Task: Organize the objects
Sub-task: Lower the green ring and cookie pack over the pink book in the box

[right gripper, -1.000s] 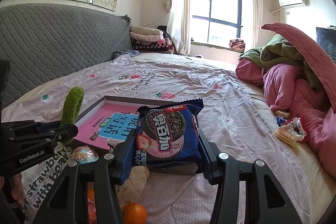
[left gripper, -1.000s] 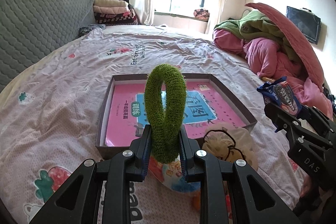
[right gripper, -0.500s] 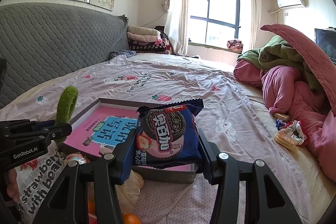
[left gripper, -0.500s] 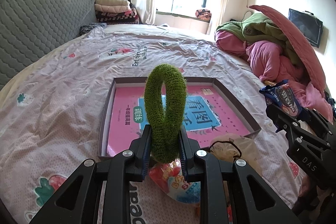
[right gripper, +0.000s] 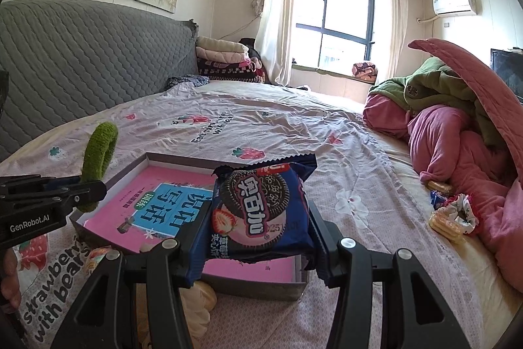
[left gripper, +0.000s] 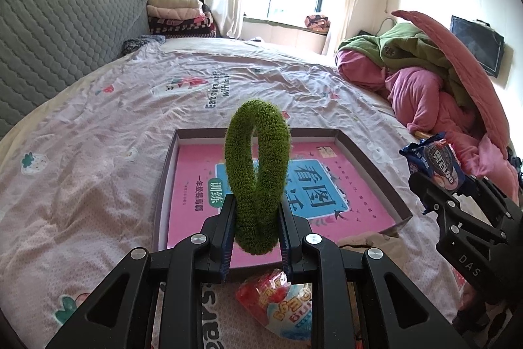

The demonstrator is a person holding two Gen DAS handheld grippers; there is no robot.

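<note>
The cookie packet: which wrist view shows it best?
The right wrist view. There the cookie packet fills the centre, printed face toward the camera, pinched at both sides by the right gripper. The left wrist view shows the cookie packet only small at the right edge, angled and partly hidden by that gripper's body.

"GenRobot.AI" on left gripper (right gripper: 94,188), "DAS" on right gripper (left gripper: 434,185), "strawberry with bear" on bedsheet (right gripper: 49,277)

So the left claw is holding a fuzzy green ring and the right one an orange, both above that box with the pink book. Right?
Not quite: the right gripper holds a blue cookie packet, not an orange, as the right wrist view shows. The left gripper does hold the fuzzy green ring above the box.
</note>
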